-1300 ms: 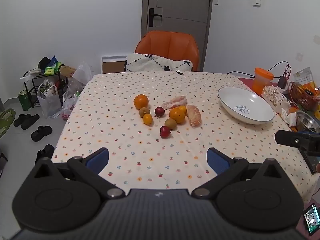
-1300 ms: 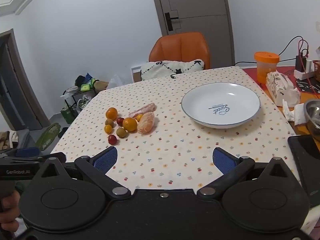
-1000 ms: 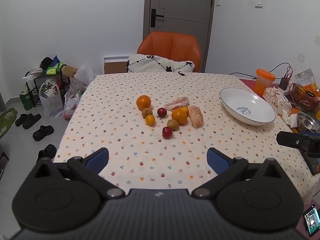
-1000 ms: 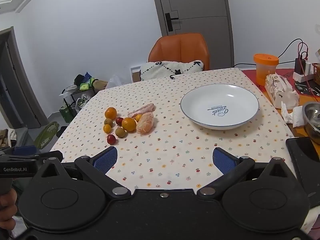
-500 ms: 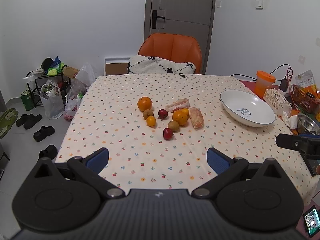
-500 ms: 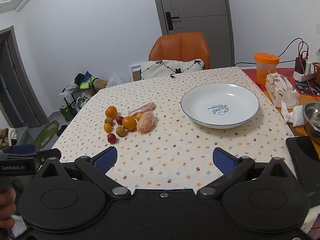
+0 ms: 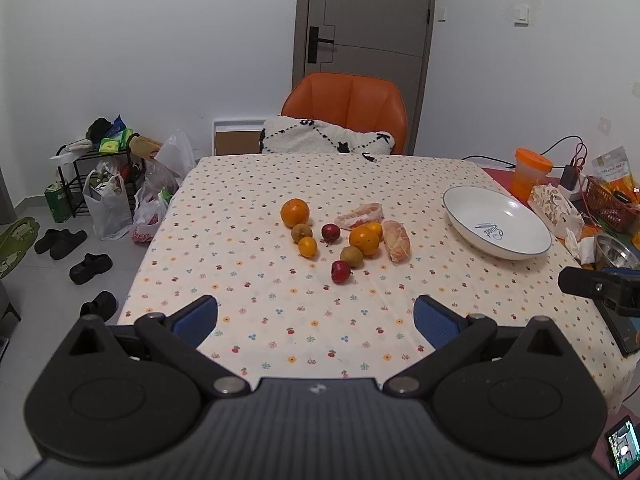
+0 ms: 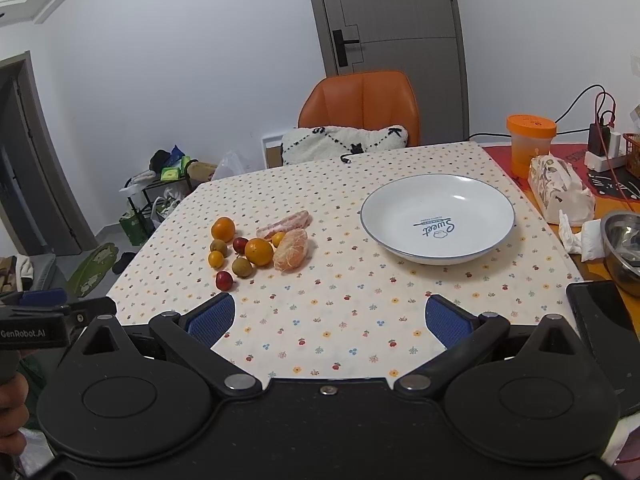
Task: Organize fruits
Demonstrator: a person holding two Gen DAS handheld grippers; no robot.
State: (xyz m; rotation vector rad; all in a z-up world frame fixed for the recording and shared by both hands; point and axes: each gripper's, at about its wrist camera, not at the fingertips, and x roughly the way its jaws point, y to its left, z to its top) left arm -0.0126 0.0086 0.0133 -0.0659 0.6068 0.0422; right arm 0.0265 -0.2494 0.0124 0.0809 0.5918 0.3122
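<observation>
Both hand-held grippers, left (image 7: 316, 318) and right (image 8: 328, 318), spread wide, empty. Fruits (image 7: 344, 238) clustered mid-tabletop (image 7: 248, 208), plate (image 8: 438, 220) apart. Risk: round ones touch; a nudge rolls neighbours off.

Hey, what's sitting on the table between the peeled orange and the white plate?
Nothing. In the right wrist view, only bare dotted tablecloth separates the peeled orange from the white plate, which is empty.
</observation>
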